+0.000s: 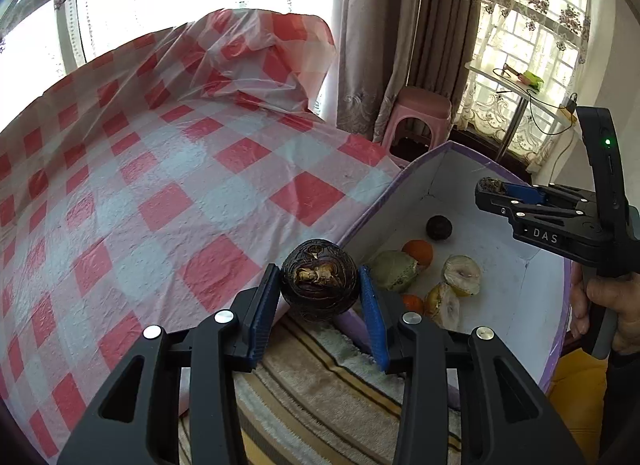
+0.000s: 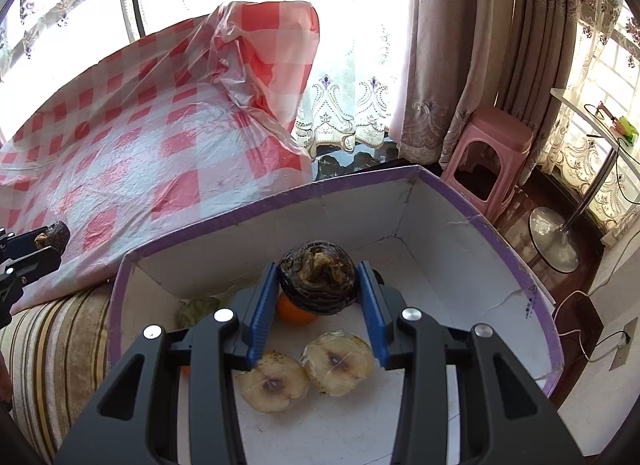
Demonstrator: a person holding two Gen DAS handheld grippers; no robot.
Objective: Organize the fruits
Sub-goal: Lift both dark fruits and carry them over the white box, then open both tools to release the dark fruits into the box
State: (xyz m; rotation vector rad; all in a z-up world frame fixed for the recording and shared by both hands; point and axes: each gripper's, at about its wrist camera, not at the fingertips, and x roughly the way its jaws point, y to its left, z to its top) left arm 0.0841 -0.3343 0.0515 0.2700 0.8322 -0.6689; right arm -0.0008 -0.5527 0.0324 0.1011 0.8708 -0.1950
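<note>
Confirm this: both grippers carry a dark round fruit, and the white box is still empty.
Not empty. The right wrist view shows the white box already holding two cut halves and an orange. Both grippers do carry a dark fruit.

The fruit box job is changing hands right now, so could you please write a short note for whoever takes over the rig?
Left hand-held gripper: shut on a dark round fruit, over the box edge near the checked cloth.
Right hand-held gripper: shut on a second dark fruit, over the inside of the box.
Already in the box: another dark fruit, an orange, cut halves.
Left: release both held fruits into the box. No other fruit shows on the cloth.
</note>
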